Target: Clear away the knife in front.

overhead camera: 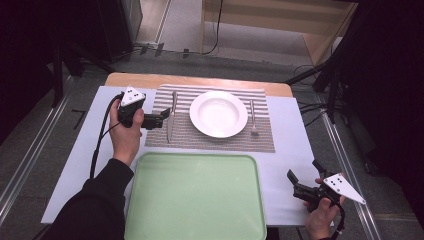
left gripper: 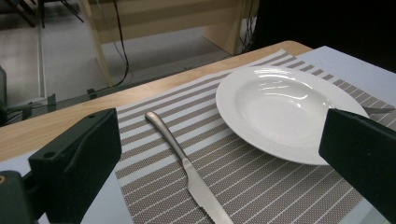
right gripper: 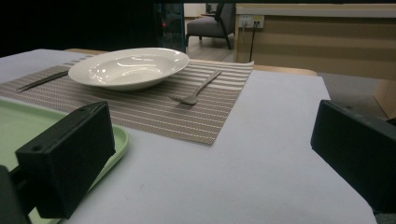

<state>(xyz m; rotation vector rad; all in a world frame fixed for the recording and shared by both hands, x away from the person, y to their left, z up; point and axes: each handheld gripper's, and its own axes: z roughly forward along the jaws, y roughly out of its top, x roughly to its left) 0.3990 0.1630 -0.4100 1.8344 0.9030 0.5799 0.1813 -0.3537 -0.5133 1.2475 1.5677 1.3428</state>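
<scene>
I have my left gripper [overhead camera: 162,116] spread wide and empty, its jaws aimed at the slim silver table knife [overhead camera: 171,116] lying just ahead on the grey striped woven placemat [overhead camera: 220,141], with the white shallow ceramic plate [overhead camera: 218,113] beyond. My right gripper [overhead camera: 296,181], also spread and empty, waits well apart beside the pale green plastic tray [overhead camera: 195,197], likely there to take the cutlery.

A white plate [overhead camera: 218,113] is sitting at the centre of the striped placemat [overhead camera: 210,137] in front of you, and a fork [overhead camera: 253,117] is lying just to its right on that mat. Nearer to you, a pale green tray [overhead camera: 195,197] is resting on the grey table cover [overhead camera: 287,145], its far edge just beside the mat's near edge.
</scene>
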